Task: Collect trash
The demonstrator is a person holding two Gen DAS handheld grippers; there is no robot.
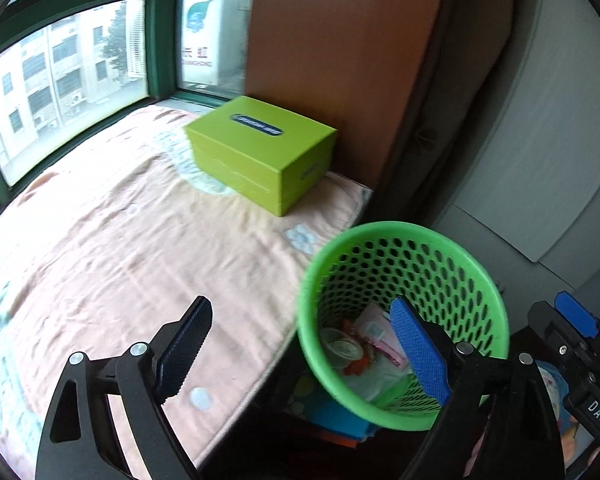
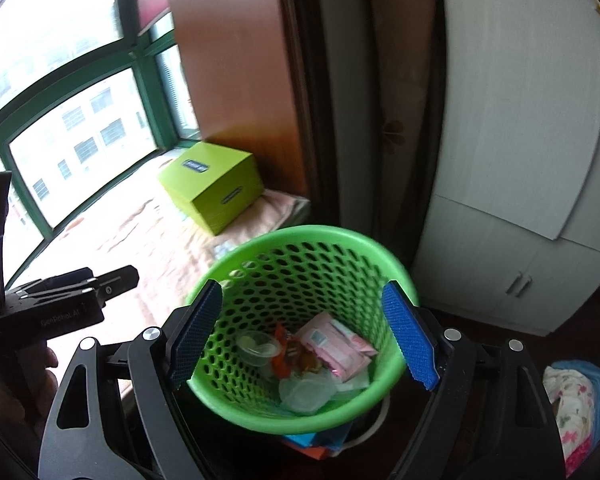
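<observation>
A green perforated waste basket (image 1: 404,236) stands beside the bed's edge; it also shows in the right wrist view (image 2: 308,236). Inside lie a pink packet (image 2: 334,344), a clear plastic cup (image 2: 256,346), an orange wrapper (image 2: 282,354) and crumpled clear plastic (image 2: 308,390). My left gripper (image 1: 304,354) is open and empty, over the bed edge and the basket's left rim. My right gripper (image 2: 302,334) is open and empty, its fingers either side of the basket's mouth. The right gripper's tip (image 1: 572,314) shows in the left wrist view.
A lime green box (image 1: 260,152) sits on the bed (image 1: 100,240) with a peach blanket, near a brown wooden panel (image 1: 332,40). Green-framed windows (image 1: 60,60) run behind. White cabinets (image 2: 512,160) stand to the right. Coloured items (image 2: 312,442) lie under the basket.
</observation>
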